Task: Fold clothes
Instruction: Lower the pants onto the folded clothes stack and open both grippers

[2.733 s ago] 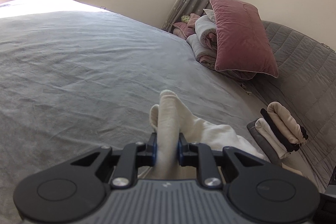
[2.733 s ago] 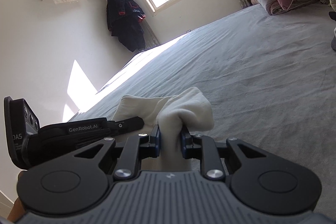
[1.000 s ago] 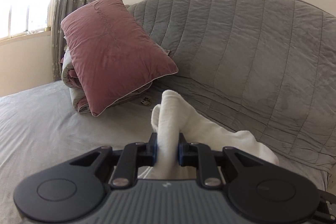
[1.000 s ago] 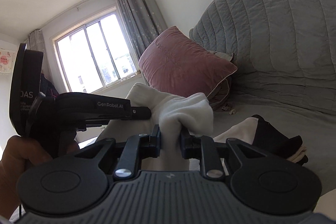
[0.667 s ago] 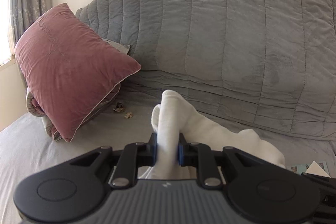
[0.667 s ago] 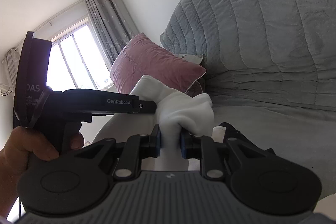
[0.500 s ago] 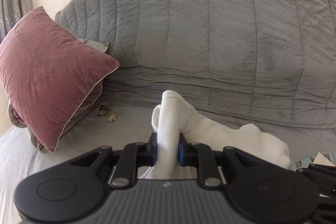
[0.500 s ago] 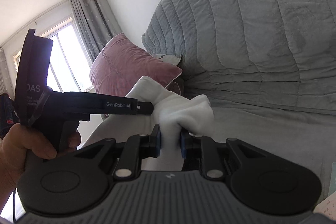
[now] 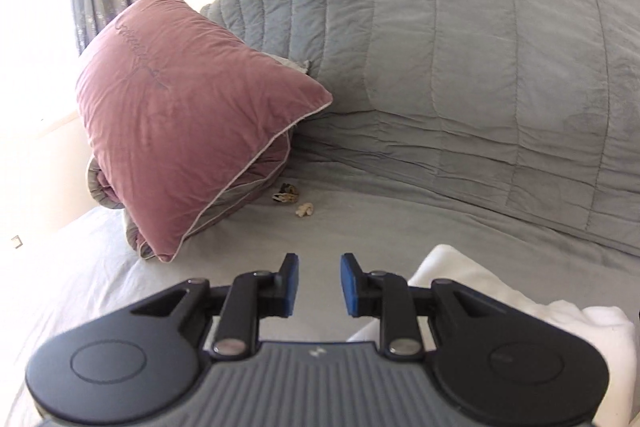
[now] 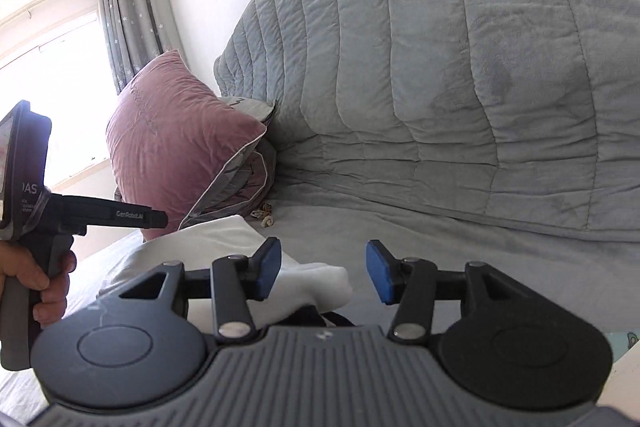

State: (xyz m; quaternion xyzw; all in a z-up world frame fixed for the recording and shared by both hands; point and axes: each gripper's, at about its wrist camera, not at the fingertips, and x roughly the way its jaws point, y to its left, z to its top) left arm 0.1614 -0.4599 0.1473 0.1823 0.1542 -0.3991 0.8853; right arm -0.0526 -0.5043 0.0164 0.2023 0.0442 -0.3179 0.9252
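Now both grippers' fingers opening, nothing between them, left gripper (image 9: 316, 285), right gripper (image 10: 323, 277), white garment (image 10: 224, 243) released

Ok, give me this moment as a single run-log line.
left gripper: opening, nothing between pads | right gripper: opening, nothing between pads | white garment: lying folded on bed | phase: release

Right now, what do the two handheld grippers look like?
Both the left gripper and the right gripper have black linkage arms with silver pivot screws, blue pads, round black side discs and a ribbed grey body. From the side, the left one's barrel reads "GenRobot.AI".
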